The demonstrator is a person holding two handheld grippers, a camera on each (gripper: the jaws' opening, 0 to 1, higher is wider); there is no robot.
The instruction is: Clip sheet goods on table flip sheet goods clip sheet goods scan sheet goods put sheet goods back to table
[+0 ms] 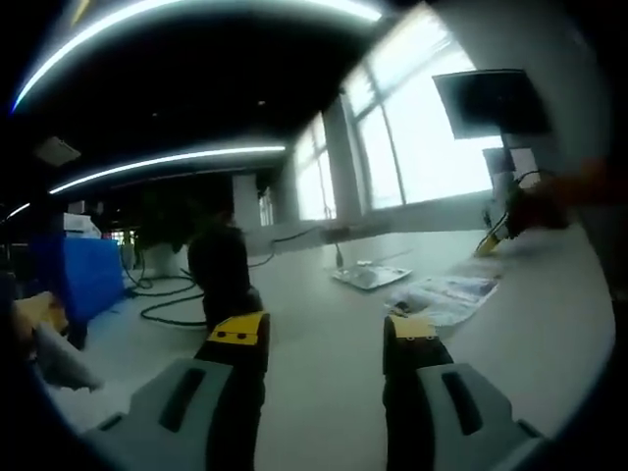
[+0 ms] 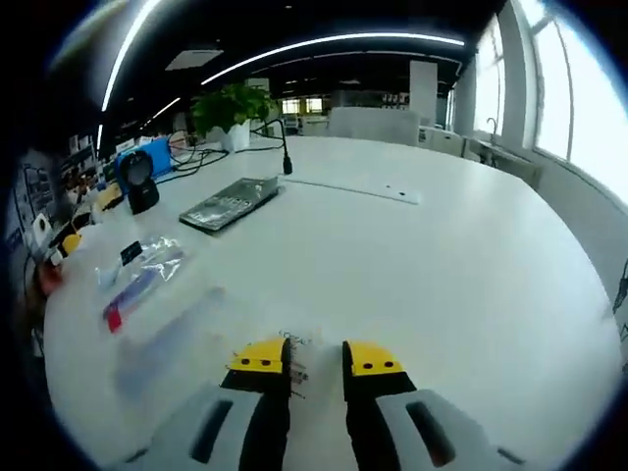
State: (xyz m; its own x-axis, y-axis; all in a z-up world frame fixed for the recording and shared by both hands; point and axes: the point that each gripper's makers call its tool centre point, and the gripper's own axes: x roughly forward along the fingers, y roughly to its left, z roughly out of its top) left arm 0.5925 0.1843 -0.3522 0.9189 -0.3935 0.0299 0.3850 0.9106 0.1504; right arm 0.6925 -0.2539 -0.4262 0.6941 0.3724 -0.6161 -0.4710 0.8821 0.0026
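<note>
In the right gripper view a colourful sheet pack (image 2: 139,279) in a clear sleeve lies on the white table (image 2: 422,265) at the left. A second, clear and blurred pack (image 2: 172,343) lies nearer, and its printed edge reaches the left jaw tip. My right gripper (image 2: 316,359) hovers low over the table, open with a narrow gap and nothing between the jaws. In the left gripper view my left gripper (image 1: 324,332) stands wide open and empty above the table (image 1: 324,392). The colourful pack (image 1: 444,294) lies ahead to its right, and the right gripper (image 1: 518,218) shows beyond it.
A black handheld scanner on a stand (image 2: 142,183) (image 1: 221,263) stands by a blue box (image 2: 149,155) (image 1: 83,275). A flat dark tray (image 2: 232,203) (image 1: 368,277) lies mid-table, with cables (image 1: 167,299) behind. A potted plant (image 2: 234,108) sits at the far edge.
</note>
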